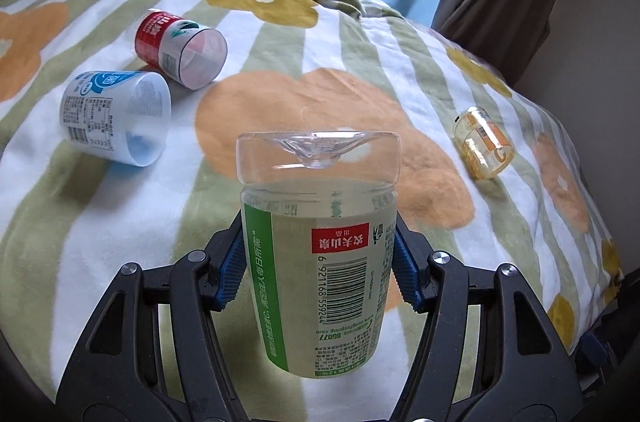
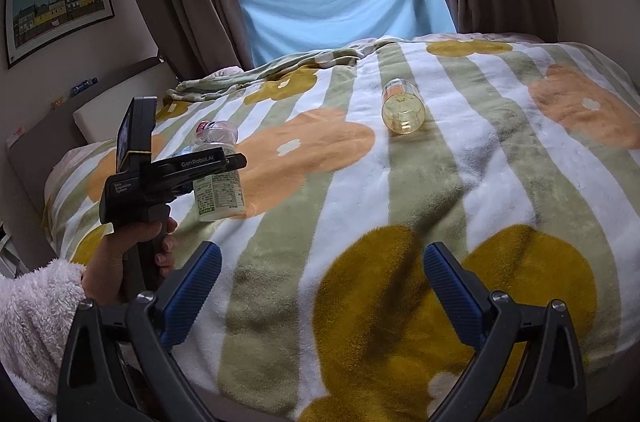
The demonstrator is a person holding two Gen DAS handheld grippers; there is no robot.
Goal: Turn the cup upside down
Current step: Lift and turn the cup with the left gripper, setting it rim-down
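My left gripper [image 1: 318, 272] is shut on a clear cup with a green and white label [image 1: 320, 262]. The cup stands upside down, its closed base on top and its label text inverted. Its lower rim looks at or just above the blanket. In the right wrist view the same cup [image 2: 218, 182] sits in the left gripper [image 2: 224, 164], held by a hand in a fluffy white sleeve. My right gripper [image 2: 322, 286] is open and empty, low over the near part of the bed.
A flowered striped blanket [image 1: 360, 54] covers the bed. A blue-label cup [image 1: 116, 116] and a red-label cup [image 1: 180, 48] lie on their sides at the left. A yellow cup [image 1: 484, 146] lies on its side at the right, also seen in the right wrist view [image 2: 402, 112].
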